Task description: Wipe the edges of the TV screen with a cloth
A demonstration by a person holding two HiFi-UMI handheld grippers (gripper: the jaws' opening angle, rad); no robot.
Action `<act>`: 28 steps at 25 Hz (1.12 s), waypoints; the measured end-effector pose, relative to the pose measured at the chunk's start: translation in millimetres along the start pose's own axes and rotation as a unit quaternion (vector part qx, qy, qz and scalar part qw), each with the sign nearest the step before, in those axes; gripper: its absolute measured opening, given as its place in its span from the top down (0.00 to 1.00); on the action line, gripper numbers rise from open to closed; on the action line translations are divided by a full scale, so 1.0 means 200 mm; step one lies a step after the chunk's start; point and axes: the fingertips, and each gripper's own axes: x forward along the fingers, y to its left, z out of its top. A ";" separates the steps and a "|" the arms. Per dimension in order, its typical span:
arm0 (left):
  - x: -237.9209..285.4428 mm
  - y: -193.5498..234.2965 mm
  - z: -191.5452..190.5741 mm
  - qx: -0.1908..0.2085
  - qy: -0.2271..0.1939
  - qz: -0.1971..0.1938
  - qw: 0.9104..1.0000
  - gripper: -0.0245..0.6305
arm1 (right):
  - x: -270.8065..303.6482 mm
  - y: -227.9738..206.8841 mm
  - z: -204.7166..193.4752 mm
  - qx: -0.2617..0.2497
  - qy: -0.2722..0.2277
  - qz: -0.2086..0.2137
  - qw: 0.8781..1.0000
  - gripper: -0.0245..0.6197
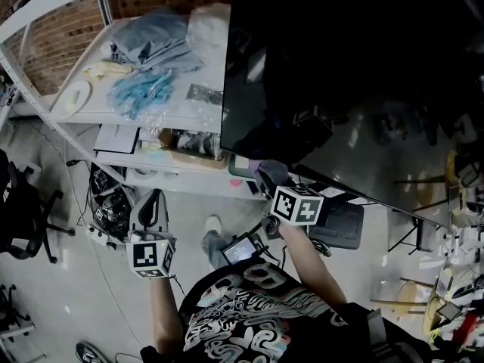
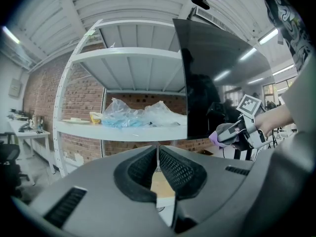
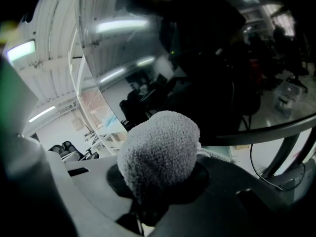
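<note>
The right tongs [image 3: 158, 184] are clamped tight on a bunched grey cloth [image 3: 159, 152], which sits close to the lower edge of the dark TV screen [image 1: 355, 74] near its bottom left corner; contact cannot be told. The left tongs [image 2: 158, 169] hang low and well apart from the screen, jaws pressed together with nothing between them. Beyond them stands a white shelf [image 1: 98, 112] carrying crumpled plastic bags [image 1: 151, 89].

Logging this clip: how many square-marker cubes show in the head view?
2. One cube rides the left gripper, low left. The other cube rides the right gripper, which grips the cloth near the TV screen's lower edge. The dim cube shape in the screen is a reflection.
</note>
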 end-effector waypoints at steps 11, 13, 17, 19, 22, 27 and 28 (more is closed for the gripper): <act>-0.01 0.06 -0.01 -0.007 0.000 0.009 1.000 0.92 | 0.06 0.08 0.00 -0.001 -0.002 0.008 1.000 0.78; -0.01 0.08 -0.01 -0.007 0.001 0.010 1.000 0.92 | 0.07 0.09 0.01 0.000 -0.001 0.010 1.000 0.78; 0.00 0.10 -0.01 -0.009 -0.001 0.010 1.000 0.92 | 0.08 0.11 0.00 0.000 0.000 0.011 1.000 0.78; 0.00 0.10 -0.02 -0.009 -0.002 0.009 1.000 0.92 | 0.09 0.12 0.00 -0.003 -0.001 0.010 1.000 0.78; 0.00 0.12 -0.02 -0.011 -0.003 0.011 1.000 0.92 | 0.10 0.13 0.01 -0.003 -0.001 0.009 1.000 0.78; 0.00 0.14 -0.03 -0.011 0.001 0.012 1.000 0.92 | 0.12 0.15 0.00 0.003 0.001 0.015 1.000 0.78; 0.00 0.14 -0.03 -0.011 0.001 0.012 1.000 0.92 | 0.12 0.14 0.00 0.004 0.002 0.014 1.000 0.78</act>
